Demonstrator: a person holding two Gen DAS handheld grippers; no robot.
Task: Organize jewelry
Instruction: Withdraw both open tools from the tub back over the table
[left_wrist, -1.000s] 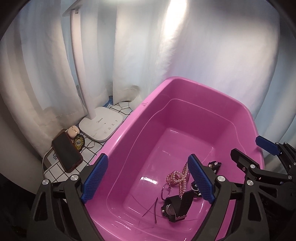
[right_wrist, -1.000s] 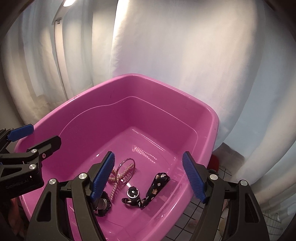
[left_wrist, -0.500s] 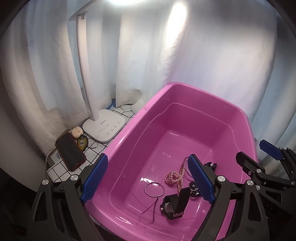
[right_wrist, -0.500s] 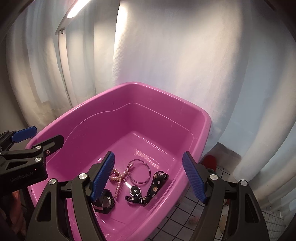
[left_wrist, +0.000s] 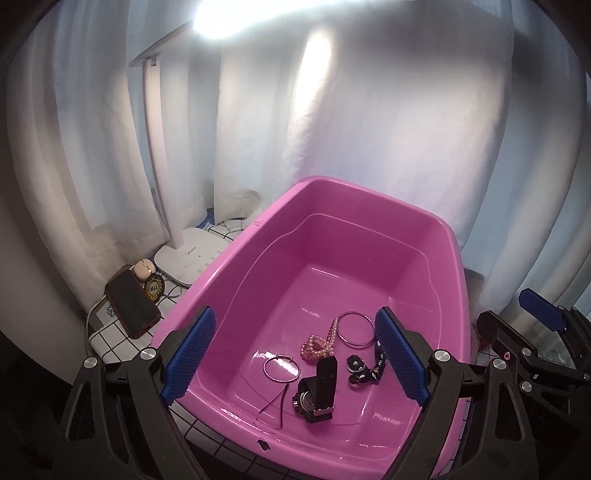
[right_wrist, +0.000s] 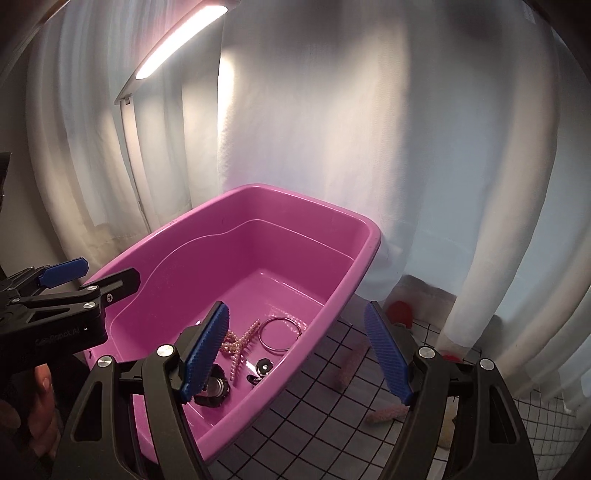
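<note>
Both grippers have drawn back and up from the pink tub (left_wrist: 258, 236) since a second ago, so that more of its rim and the white curtain (left_wrist: 388, 129) behind it shows in each view. Left gripper (left_wrist: 293, 356) hangs over the tub's near edge with its blue pads spread wide and nothing between them; right gripper (right_wrist: 295, 349) is likewise released and empty, set over the tub's right rim and the checked tabletop (right_wrist: 332, 406).

All the jewelry lies on the tub floor toward the near right corner. A silver bangle (left_wrist: 355, 328) lies farthest back, touching the pink bead necklace (left_wrist: 318, 341) heaped just left of it. A thinner pink hoop (left_wrist: 281, 368) lies apart to the left, with a dark cord (left_wrist: 275, 400) trailing toward the near wall. A black watch (left_wrist: 317, 387) stands on its strap nearest the front, and a small dark charm on a patterned strap (left_wrist: 365, 367) lies just right of it.

Beyond the tub's left edge stand a white lamp base (left_wrist: 190, 254), a phone (left_wrist: 132, 302) and a round gold badge (left_wrist: 153, 285)
</note>
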